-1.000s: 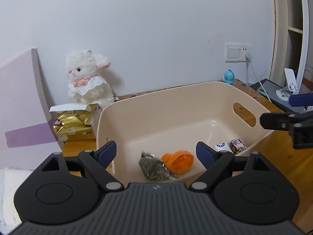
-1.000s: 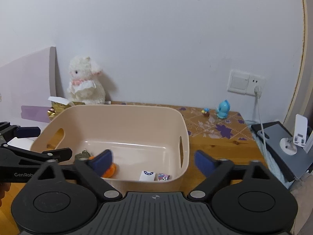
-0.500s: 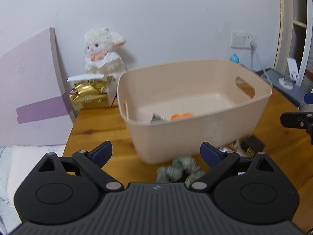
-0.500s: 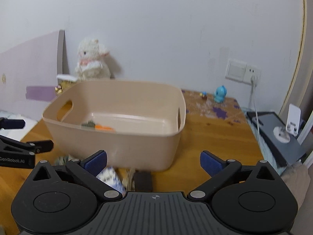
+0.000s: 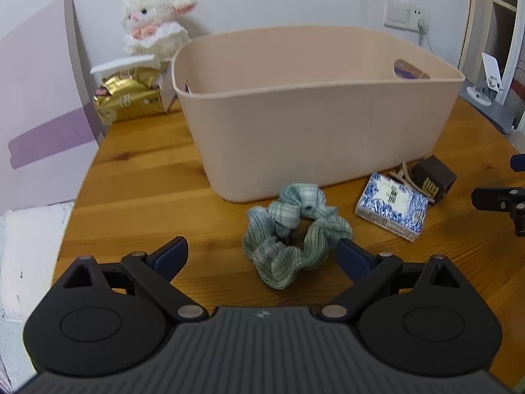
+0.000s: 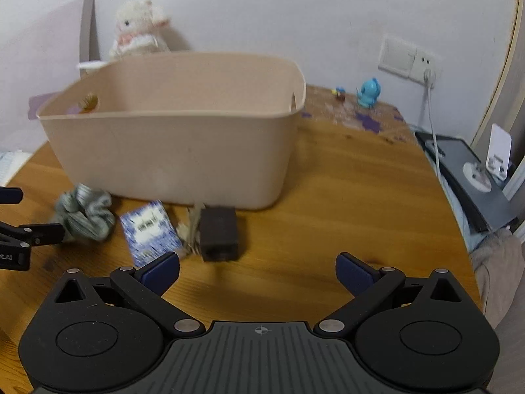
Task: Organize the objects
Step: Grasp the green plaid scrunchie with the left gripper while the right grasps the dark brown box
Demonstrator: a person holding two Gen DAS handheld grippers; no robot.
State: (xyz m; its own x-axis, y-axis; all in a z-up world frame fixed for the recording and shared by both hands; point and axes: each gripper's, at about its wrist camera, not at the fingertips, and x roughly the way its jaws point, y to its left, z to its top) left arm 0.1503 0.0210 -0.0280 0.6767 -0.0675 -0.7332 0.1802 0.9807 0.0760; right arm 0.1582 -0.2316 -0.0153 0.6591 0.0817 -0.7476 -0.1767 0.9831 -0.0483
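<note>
A beige plastic bin (image 5: 315,111) (image 6: 177,138) stands on the wooden table (image 5: 147,197); its inside is hidden from here. In front of it lie a green plaid scrunchie (image 5: 292,233) (image 6: 85,213), a blue-and-white patterned box (image 5: 392,210) (image 6: 149,229), a tan hair clip (image 5: 407,180) (image 6: 192,229) and a dark brown box (image 5: 433,177) (image 6: 219,233). My left gripper (image 5: 262,257) is open, low over the table, with the scrunchie just ahead between its fingers. My right gripper (image 6: 257,269) is open and holds nothing, with the dark box ahead to the left.
A white plush lamb (image 5: 154,16) and a gold foil package (image 5: 128,98) sit behind the bin at the left, beside a pink board (image 5: 39,105). A blue figurine (image 6: 369,93), wall socket with cable (image 6: 426,75) and a grey device (image 6: 472,177) are at the right.
Both grippers have drawn back from above the bin and dropped low. The bin's inside has gone out of sight, and the scrunchie and boxes in front of it have come into view.
</note>
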